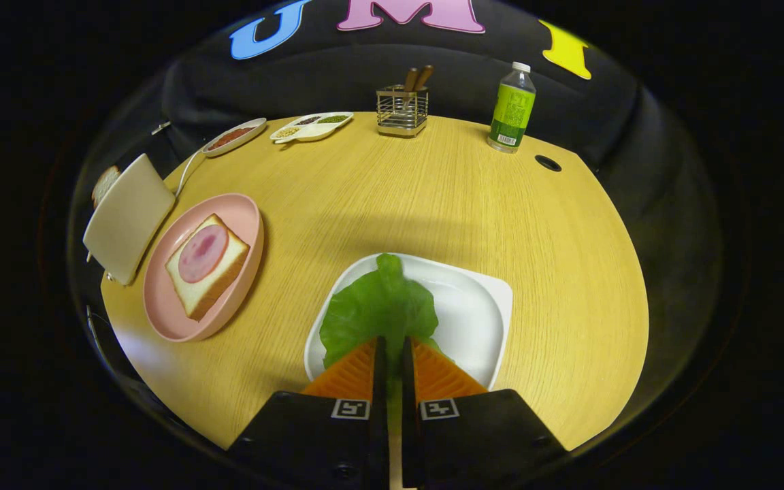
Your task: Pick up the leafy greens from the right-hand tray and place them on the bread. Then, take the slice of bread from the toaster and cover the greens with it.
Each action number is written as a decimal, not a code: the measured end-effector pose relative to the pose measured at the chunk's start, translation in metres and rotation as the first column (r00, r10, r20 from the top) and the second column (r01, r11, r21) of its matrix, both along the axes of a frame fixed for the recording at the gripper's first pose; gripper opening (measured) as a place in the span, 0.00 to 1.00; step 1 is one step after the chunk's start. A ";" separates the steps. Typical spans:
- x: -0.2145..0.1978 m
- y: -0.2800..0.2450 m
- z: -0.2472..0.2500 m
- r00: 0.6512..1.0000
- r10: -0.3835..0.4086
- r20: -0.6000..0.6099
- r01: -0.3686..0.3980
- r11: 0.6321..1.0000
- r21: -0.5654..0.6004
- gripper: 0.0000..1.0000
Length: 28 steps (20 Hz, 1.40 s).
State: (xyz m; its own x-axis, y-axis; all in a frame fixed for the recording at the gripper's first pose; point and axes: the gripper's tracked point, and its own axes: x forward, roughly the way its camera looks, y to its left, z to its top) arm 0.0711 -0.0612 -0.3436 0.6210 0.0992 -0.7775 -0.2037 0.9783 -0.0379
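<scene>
Over the white tray [484, 299] the greens [378, 309] are pinched at their near edge by the nearly closed tongs [392, 350], and could be torn or dropped short of the bread [207, 265] on the pink plate [239, 211] if so thin a hold slips.

Green bottle [512, 109], wire utensil holder [402, 112], two condiment dishes [311, 126] along table's [474, 204] far edge.

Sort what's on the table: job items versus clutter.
Job: greens pinched in the gripper, white tray, bread with ham on pink plate, toaster with slice.
Clutter: bottle, utensil rack, two condiment dishes.
</scene>
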 end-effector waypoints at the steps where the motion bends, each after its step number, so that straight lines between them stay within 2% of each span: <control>1: 0.001 -0.001 0.000 1.000 0.001 -0.006 -0.001 1.000 0.008 0.09; 3: 0.001 -0.001 0.001 1.000 -0.012 -0.019 0.013 0.999 0.037 0.06; 6: 0.004 -0.001 0.009 1.000 -0.015 -0.006 0.015 0.999 0.049 0.06; 12: -0.004 0.016 0.060 0.997 -0.053 0.060 0.047 0.994 0.097 0.06; 18: -0.009 0.059 0.111 0.992 -0.020 0.123 0.007 0.994 0.105 0.05; 22: -0.010 0.094 0.126 0.993 -0.006 0.118 -0.009 0.992 0.128 0.06; 28: -0.005 0.150 0.131 0.990 0.082 0.118 -0.095 0.989 0.111 0.06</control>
State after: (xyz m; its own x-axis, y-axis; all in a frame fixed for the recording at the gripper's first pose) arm 0.0662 0.0884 -0.2127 0.6889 0.2431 -0.6829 -0.2908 0.9556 0.0468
